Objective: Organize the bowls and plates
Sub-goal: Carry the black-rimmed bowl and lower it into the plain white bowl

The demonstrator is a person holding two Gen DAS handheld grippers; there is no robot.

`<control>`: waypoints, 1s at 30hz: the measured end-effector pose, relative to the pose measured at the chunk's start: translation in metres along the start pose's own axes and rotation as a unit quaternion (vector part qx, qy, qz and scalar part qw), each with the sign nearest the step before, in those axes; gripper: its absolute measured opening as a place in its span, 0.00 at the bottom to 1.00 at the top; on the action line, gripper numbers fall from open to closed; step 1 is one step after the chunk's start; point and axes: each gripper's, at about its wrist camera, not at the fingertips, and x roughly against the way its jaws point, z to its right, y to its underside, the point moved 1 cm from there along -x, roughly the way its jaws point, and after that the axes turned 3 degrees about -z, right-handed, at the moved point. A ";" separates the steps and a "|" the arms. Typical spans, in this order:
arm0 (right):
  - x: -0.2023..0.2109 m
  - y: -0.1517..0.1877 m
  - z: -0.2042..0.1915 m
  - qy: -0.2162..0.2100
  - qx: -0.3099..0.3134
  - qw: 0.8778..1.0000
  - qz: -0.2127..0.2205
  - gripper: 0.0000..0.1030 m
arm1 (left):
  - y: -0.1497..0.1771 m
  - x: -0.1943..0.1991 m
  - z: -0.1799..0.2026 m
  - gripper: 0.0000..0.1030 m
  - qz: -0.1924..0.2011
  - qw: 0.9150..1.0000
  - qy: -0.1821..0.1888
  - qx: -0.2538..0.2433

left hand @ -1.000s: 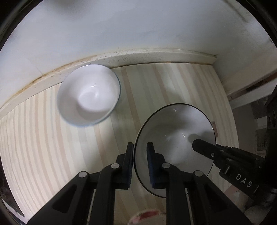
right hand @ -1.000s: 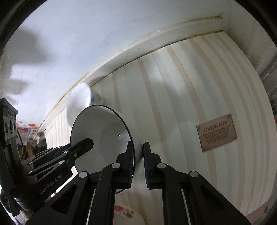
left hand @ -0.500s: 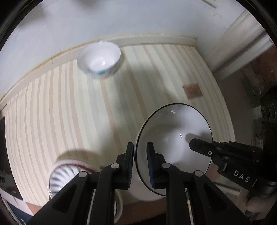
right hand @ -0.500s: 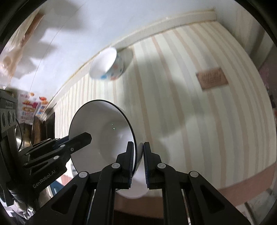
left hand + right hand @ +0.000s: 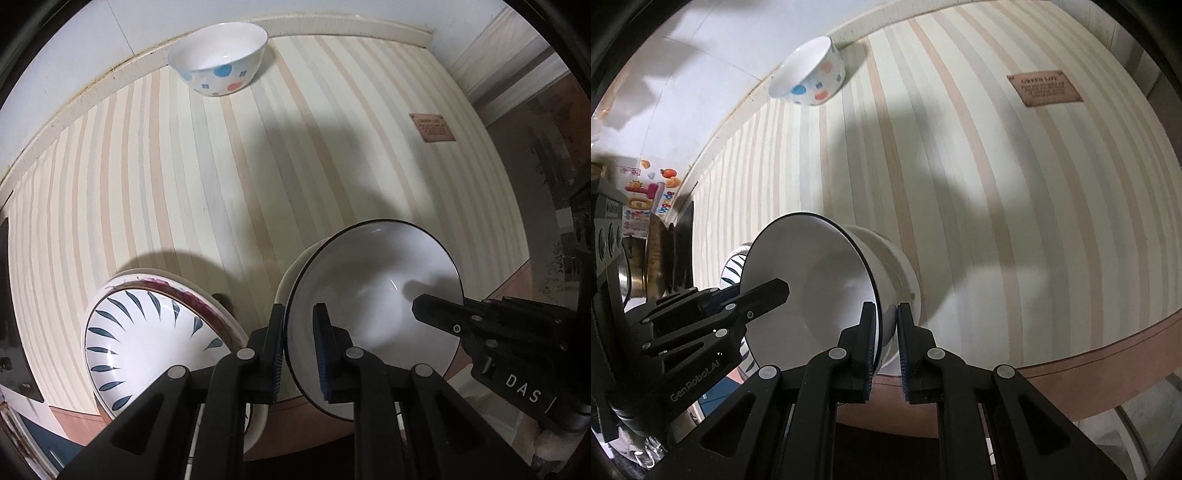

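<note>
- The left hand-held gripper (image 5: 299, 350) is clamping the near rim of the black-rimmed bowl (image 5: 373, 295), one finger inside and one outside.
- The right hand-held gripper (image 5: 886, 343) is pinching the opposite rim of that bowl (its jaws are nearly together, with only the thin wall between them).
- The bowl is hanging tilted over the near edge of the striped tabletop (image 5: 221, 177), apparently clear of it, just beside a stack of plates (image 5: 147, 339) whose top one bears blue leaf marks.
- A dotted bowl (image 5: 221, 55) is sitting well apart, against the back wall.
- The held bowl is looking like glazed ceramic: stiff, fairly heavy, slick under the pads and likely to chip, so a two-sided grip on the rim is probably suiting it better than one pinch.
- The open room is lying across the middle of the tabletop (only a small brown label (image 5: 432, 127) is sitting at the right).
- The near edge and the plate stack are the tight spots; a slip here would probably be dropping the bowl off the tabletop.
</note>
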 end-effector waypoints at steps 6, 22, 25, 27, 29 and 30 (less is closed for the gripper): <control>-0.013 0.000 0.000 -0.003 0.003 1.000 -0.012 0.13 | 0.000 -0.009 0.001 0.13 -0.008 1.000 -0.019 -0.007; -0.015 -0.006 -0.006 0.013 0.010 1.000 -0.015 0.17 | -0.003 -0.022 -0.004 0.13 -0.017 1.000 -0.023 -0.002; -0.012 -0.006 -0.007 0.016 0.006 1.000 -0.012 0.19 | -0.002 -0.021 -0.006 0.13 -0.018 1.000 -0.020 0.000; -0.011 -0.006 -0.008 0.020 0.007 1.000 -0.012 0.19 | -0.002 -0.021 -0.007 0.13 -0.018 1.000 -0.018 0.000; -0.011 -0.006 -0.010 0.025 0.011 1.000 -0.012 0.19 | -0.002 -0.020 -0.007 0.13 -0.017 1.000 -0.020 -0.001; -0.011 -0.006 -0.010 0.027 0.011 0.999 -0.012 0.19 | -0.001 -0.020 -0.007 0.13 -0.017 1.000 -0.019 -0.001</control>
